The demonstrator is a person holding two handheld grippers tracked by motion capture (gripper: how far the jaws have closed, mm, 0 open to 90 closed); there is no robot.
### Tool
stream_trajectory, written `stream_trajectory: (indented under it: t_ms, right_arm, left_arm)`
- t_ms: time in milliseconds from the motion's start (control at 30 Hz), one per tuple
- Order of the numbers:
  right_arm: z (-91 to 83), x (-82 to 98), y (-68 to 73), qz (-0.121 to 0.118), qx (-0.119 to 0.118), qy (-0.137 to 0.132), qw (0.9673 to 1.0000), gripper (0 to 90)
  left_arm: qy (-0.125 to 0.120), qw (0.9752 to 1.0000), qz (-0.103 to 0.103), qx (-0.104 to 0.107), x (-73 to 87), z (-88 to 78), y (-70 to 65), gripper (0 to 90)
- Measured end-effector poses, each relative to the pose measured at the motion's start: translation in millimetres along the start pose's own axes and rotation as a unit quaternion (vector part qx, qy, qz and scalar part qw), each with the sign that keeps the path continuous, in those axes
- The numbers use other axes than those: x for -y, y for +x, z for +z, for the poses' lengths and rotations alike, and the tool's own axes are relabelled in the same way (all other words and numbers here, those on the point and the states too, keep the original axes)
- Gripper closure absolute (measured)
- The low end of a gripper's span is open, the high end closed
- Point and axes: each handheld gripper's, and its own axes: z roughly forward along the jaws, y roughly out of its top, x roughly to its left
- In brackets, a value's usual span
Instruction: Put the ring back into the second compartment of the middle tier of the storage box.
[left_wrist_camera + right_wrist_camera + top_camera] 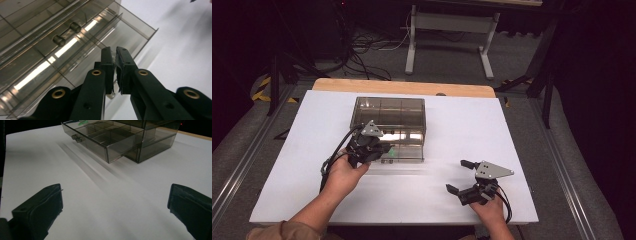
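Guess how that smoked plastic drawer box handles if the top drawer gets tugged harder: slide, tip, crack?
The drawer box looks like thin, clear, rigid plastic, so probably light. On the smooth white table it may slide rather than tip. The pulled-out top drawer has thin walls, so a hard pinch might crack it.

Smoky transparent plastic drawer box, rectangular, standing upright on white table, nearer far edge, left of centre. Upper drawer pulled partway out toward near edge, split by dividers into compartments. Small green object lying in one compartment. Drawer front bearing bar handle on two round posts.
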Motion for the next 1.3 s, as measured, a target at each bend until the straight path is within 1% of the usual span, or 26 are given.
stream_trajectory:
  t_ms: [133,233,333,500,533,667,967,1133,1300]
  right_arm:
    - [0.0,0.0,-0.2,-0.001,0.0,0.0,1.0,0.5]
    - [-0.2,0.0,-0.3,-0.001,-0.001,0.0,1.0,0.4]
    - [-0.2,0.0,-0.5,-0.001,-0.001,0.0,1.0,0.5]
    - [-0.2,0.0,-0.4,0.0,-0.001,0.0,1.0,0.5]
    - [-0.3,0.0,-0.4,0.0,-0.001,0.0,1.0,0.5]
    - [-0.2,0.0,-0.5,-0.001,-0.001,0.0,1.0,0.4]
    - [-0.1,0.0,-0.4,0.0,-0.001,-0.001,1.0,0.5]
    - [-0.2,0.0,-0.3,0.0,-0.002,-0.001,1.0,0.5]
    - [-0.3,0.0,-0.3,0.0,-0.002,0.0,1.0,0.5]
  left_arm:
    - [0.002,0.9999,-0.007,-0.008,-0.4,3.2,3.1,85.2]
    - [0.007,0.9998,-0.006,-0.018,-0.8,5.7,4.8,85.2]
    - [0.009,0.9996,-0.011,-0.023,-1.2,9.1,5.7,85.2]
    - [0.013,0.9994,-0.014,-0.027,-1.9,12.0,8.4,85.2]
    - [0.012,0.9994,-0.018,-0.028,-1.9,13.0,8.5,85.2]
    - [0.019,0.9991,-0.016,-0.034,-2.0,15.3,10.4,85.2]
    - [0.029,0.9988,-0.018,-0.036,-1.7,21.2,11.5,85.1]
    - [0.035,0.9987,-0.017,-0.033,-1.6,23.2,12.3,85.0]
    - [0.046,0.9983,-0.018,-0.032,-0.8,26.5,13.2,85.0]
